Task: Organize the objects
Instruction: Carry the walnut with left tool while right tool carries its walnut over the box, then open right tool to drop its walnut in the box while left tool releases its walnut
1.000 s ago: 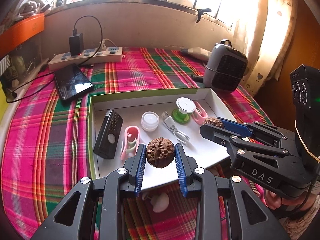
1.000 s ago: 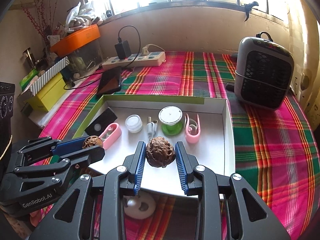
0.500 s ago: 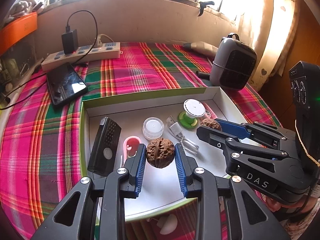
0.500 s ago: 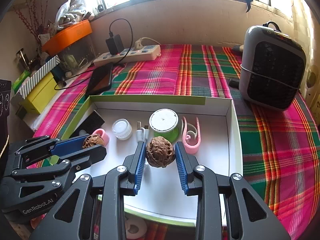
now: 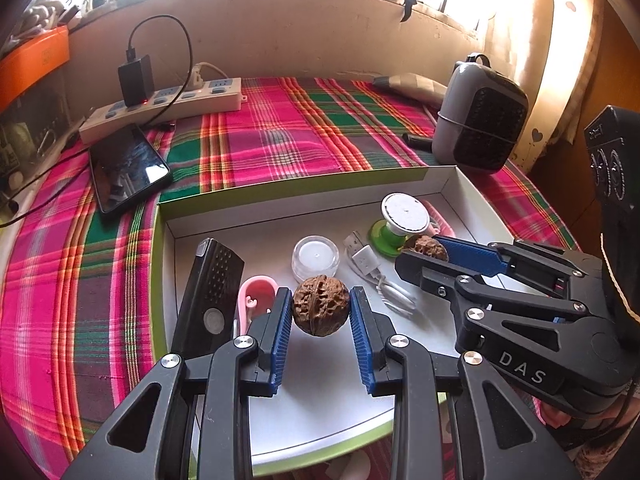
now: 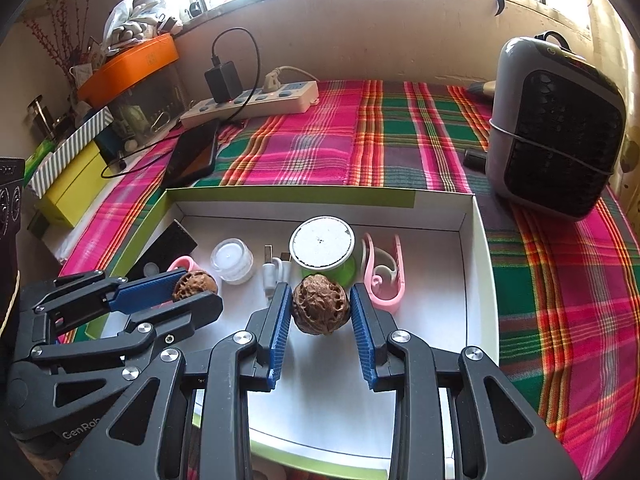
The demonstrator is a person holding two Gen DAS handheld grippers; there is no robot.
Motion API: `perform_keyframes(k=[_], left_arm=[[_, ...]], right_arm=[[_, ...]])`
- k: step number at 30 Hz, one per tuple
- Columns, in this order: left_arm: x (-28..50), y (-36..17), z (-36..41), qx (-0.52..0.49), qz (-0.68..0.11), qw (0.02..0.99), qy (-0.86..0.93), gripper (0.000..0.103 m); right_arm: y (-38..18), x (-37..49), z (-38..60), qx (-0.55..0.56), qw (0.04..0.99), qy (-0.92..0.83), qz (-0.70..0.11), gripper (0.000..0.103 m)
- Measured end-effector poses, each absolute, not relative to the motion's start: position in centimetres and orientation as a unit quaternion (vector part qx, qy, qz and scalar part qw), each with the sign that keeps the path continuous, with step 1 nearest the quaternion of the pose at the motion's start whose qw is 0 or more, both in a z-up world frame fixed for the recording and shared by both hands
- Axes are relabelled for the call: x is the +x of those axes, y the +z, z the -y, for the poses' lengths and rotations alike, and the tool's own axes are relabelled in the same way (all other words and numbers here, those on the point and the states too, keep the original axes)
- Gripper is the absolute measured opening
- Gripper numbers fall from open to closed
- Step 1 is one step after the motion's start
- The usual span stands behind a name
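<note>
Covering nearly the whole table is a plaid cloth [image 6: 400,140], and on it sits a shallow white box [image 5: 304,200] with a green outer rim, the place where the small things are being gathered. A grey fan heater [image 6: 560,136] stands just beyond the box's far right corner; a power strip [image 5: 168,104] and a dark phone [image 5: 128,164] lie well apart at the far left.

Inside the box, from biggest down: a black remote-like device [image 5: 212,292], a green-based suction holder [image 6: 324,248], a pink clip [image 6: 384,276], a second pink clip [image 5: 256,292], a clear little jar [image 5: 316,256] and a white USB cable [image 5: 372,272].

Both tools hover over the box's open front area. The left gripper [image 5: 320,312] is clamped on a walnut [image 5: 320,310], blue pads pressing its two sides; the right gripper [image 6: 320,310] is likewise clamped on a second walnut [image 6: 320,308]. Neither nut appears to touch the box floor yet.

My judgement of the risks: the nuts are round and hard, so if released from this height they may roll, knock the jar or holder, or run toward the low front wall. The two tools sit close together, and lowering both at once could make their arms collide. The left one's descent also passes just beside the second pink clip and the cable, which could be nudged.
</note>
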State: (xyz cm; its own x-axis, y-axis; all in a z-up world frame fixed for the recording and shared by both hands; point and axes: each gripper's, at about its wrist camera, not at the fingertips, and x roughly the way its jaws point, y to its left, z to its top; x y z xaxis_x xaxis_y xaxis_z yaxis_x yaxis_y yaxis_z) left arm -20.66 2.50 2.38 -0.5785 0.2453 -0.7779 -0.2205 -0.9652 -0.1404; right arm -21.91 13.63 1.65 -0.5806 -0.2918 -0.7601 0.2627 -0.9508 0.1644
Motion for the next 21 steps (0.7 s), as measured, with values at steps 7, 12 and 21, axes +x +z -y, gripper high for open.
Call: perform_keyframes(k=[7, 12, 21], left_arm=[[-21.00, 2.20, -2.56, -0.441, 0.012, 0.130, 0.888, 0.027], [-21.06, 2.19, -2.65, -0.440, 0.008, 0.126, 0.889, 0.027], [-21.09, 2.19, -2.71, -0.441, 0.008, 0.124, 0.889, 0.027]], right_arm=[[1.36, -22.18, -13.46, 0.432, 0.160, -0.887, 0.018, 0.032], [1.26, -22.32, -13.45, 0.431, 0.160, -0.888, 0.020, 0.032], [1.18, -22.42, -13.58, 0.430, 0.162, -0.888, 0.024, 0.032]])
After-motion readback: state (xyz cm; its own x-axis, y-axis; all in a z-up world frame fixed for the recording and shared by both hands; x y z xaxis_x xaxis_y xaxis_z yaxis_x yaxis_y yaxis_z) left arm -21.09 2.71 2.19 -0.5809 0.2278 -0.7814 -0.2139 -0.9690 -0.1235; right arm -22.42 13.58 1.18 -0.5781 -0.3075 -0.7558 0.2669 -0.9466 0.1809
